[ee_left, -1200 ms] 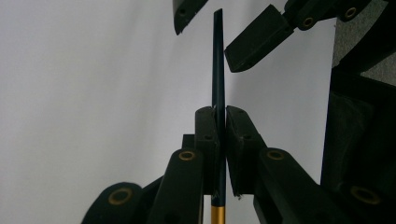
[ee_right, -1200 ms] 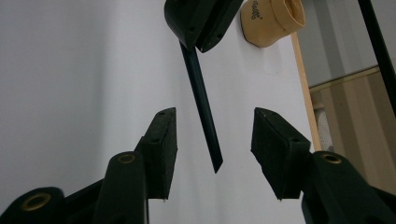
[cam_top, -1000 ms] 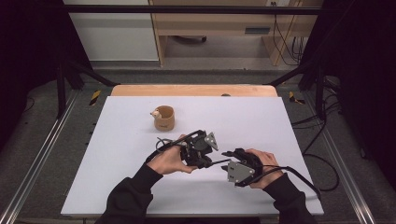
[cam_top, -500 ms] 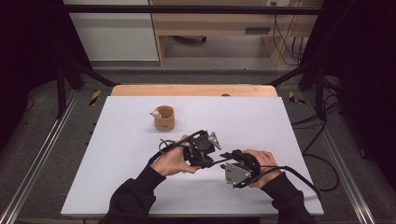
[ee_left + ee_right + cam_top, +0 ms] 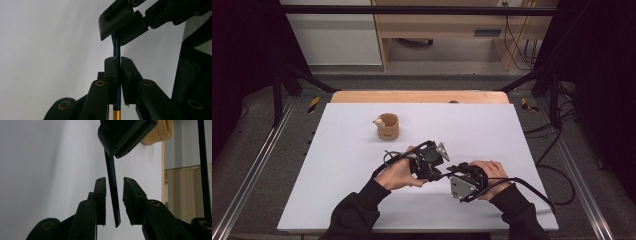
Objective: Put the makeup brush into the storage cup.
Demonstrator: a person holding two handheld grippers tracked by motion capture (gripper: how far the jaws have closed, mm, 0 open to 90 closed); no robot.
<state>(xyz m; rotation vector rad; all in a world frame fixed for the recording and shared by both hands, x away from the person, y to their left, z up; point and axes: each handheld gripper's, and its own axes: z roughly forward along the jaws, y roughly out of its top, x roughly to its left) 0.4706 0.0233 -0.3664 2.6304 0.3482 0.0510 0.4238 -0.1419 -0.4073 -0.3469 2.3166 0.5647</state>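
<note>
On the white table (image 5: 337,165) stands a wooden cup (image 5: 388,126).

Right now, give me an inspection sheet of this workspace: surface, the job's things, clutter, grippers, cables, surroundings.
Surface: white tabletop, bare around the hands.
Job's things: thin dark rod with a gold band, spanning the two grippers.
Clutter: one wooden cup, upright, apart from the hands, something pale at its rim.
Grippers: left gripper, fingers shut on the rod; right gripper, fingers have just been closing around the rod's free end, gaps on both sides, not yet pressing.
Cables: right gripper's cable trails over the table edge; left one loops by the wrist.
Surroundings: wooden furniture behind, grey floor, black frame.
</note>
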